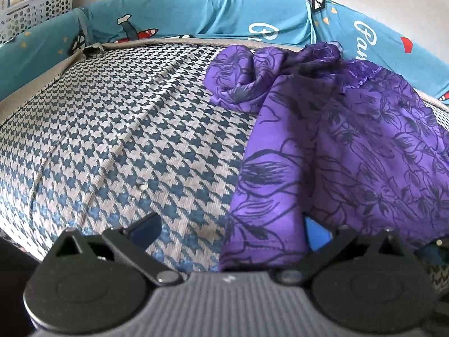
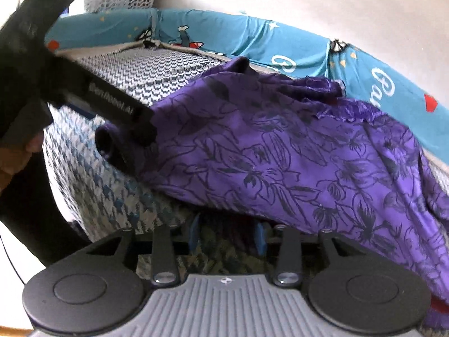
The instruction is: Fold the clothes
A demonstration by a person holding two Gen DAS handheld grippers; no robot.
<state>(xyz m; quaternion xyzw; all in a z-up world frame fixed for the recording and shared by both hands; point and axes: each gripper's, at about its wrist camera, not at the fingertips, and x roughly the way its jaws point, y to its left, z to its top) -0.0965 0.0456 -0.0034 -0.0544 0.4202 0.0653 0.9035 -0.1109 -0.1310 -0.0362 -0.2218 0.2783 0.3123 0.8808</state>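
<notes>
Houndstooth bed (image 1: 118, 129), purple garment (image 1: 350, 151) lengthwise

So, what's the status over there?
Left gripper: jaws wide, purple garment hanging between. Right gripper: jaws apart, under garment's edge. Garment rumpled, unfolded, on checked mat. Nothing blocking.

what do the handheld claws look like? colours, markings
Both alike: ribbed grey body, two round black discs, black link arms, blue pads. Left claw; right claw. Seen from the right wrist, the left one's black bar carries blurred white lettering.
</notes>
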